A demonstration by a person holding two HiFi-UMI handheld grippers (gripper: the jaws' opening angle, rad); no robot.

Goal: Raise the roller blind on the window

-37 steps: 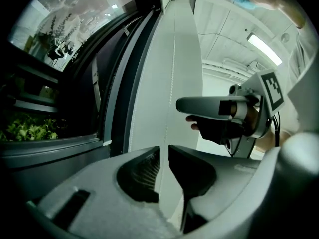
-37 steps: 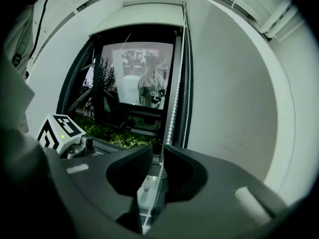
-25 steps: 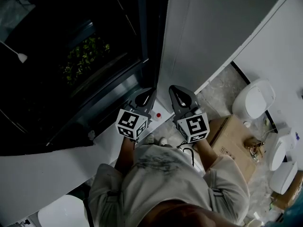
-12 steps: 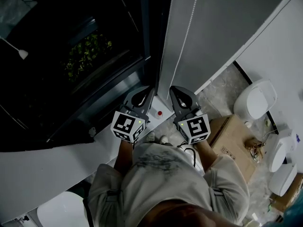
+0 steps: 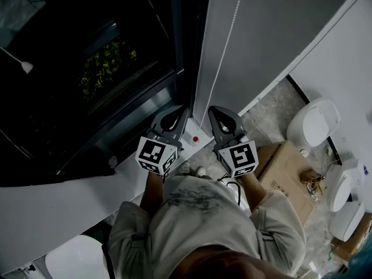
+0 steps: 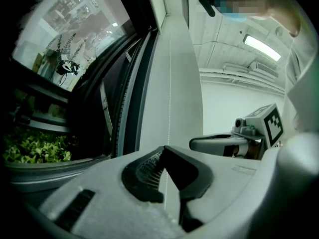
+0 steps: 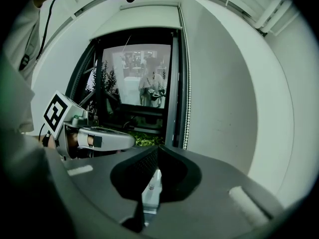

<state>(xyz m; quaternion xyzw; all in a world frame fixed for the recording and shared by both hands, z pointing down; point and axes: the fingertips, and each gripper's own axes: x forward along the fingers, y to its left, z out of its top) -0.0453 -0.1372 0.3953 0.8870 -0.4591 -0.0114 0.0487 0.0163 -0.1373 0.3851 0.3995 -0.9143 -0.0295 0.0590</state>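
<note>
Blind (image 7: 142, 18) is sitting high, covering only the top strip of the window (image 7: 142, 73), up ahead of the right gripper (image 7: 155, 149) tips. Its chain (image 6: 170, 83) is hanging down the window's right edge and running straight into the left gripper (image 6: 164, 149), which is clenching it at the tips. More chain is showing through the gap behind those tips. Right gripper is clamped shut on nothing, with the chain passing just right of its tips. Both grippers are pointing up side by side, close together, the chain line falling between them in head view. Plants (image 6: 35, 148) are sitting beyond the glass, left of the left gripper. Wall (image 7: 229, 108) is running right of the chain. Box (image 5: 288, 167) is lying on the floor, down-right of the right gripper.
</note>
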